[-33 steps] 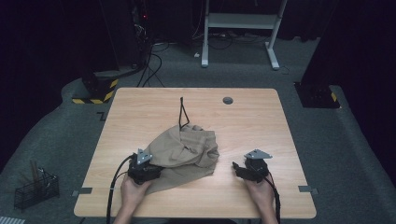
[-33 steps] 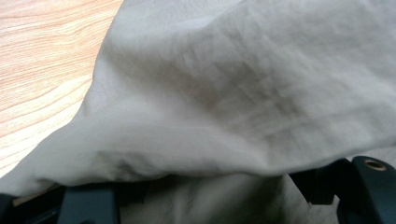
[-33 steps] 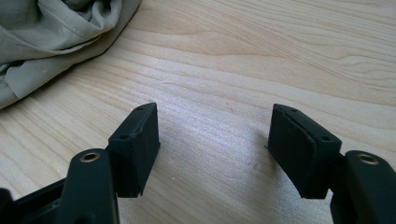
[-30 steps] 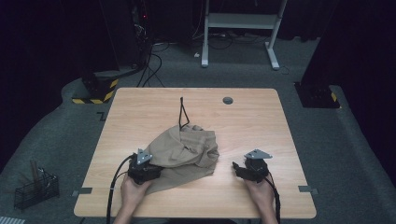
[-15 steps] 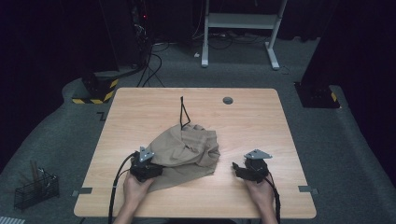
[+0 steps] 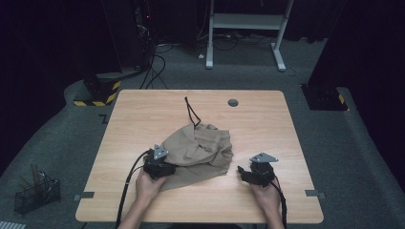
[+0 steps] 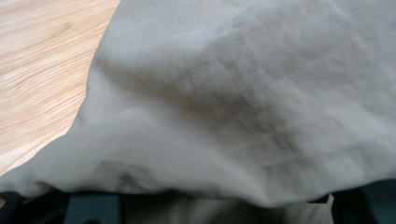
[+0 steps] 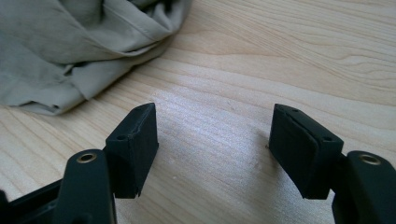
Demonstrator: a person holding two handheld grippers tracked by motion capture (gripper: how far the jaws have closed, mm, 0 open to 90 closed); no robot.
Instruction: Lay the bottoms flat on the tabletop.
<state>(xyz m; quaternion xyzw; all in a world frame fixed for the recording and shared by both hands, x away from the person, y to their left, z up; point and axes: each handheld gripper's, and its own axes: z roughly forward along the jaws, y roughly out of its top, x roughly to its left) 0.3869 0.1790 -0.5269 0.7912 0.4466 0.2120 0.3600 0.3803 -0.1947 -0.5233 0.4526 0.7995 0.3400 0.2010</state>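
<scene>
A crumpled tan cloth lies in the middle of the wooden table, and a black cord runs from it toward the far side. My left gripper sits at the cloth's near-left edge. In the left gripper view the cloth drapes over the jaws; their dark bases show far apart at the bottom corners, while the tips are hidden. My right gripper rests on bare wood to the right of the cloth. It stands open with nothing between its jaws, and the cloth's edge lies ahead to its left.
A round dark grommet is set in the table near the far edge. On the floor at the left stands a wire basket. A white desk frame and loose cables lie beyond the table.
My left gripper has edged slightly forward and right, farther into the cloth. The right gripper has stayed where it was.
</scene>
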